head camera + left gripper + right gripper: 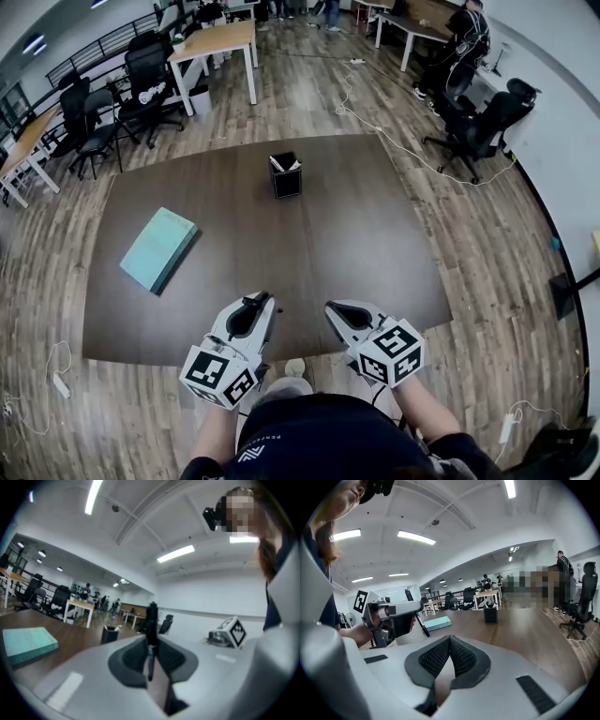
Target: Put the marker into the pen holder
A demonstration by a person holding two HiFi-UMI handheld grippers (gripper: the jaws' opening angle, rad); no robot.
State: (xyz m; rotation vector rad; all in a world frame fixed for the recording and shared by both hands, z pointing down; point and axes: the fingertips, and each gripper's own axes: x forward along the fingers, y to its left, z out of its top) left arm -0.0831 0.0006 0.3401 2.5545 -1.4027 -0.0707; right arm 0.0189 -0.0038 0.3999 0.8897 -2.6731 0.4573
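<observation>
At the near edge of the dark brown table (356,244), the left gripper (261,300) has the marker (151,620) pinched between its jaws. The black barrel stands upright, its top poking out above the pads, and it is well short of the pen holder (286,175), which sits alone toward the far middle of the table. The right gripper (334,307) hangs beside it with its jaws pressed together on nothing. From where I stand the marker looks light and stiff, a smooth plastic stick that could slip or swing if nipped too near one end. The hold seems to be low on the barrel, which should leave enough length free to steer the tip into the holder's open top. The holder is a small black box with a couple of pale things already leaning in it, and it looks light enough to shift if bumped. Off to the left lies a teal book (157,248), clear of the path. The tabletop is flat and matte, set on a wood-plank floor (506,281) with a pale cable (375,122) trailing across it. Beyond are desks (220,42) and black office chairs (145,80), and a person (466,42) is at the far right.
</observation>
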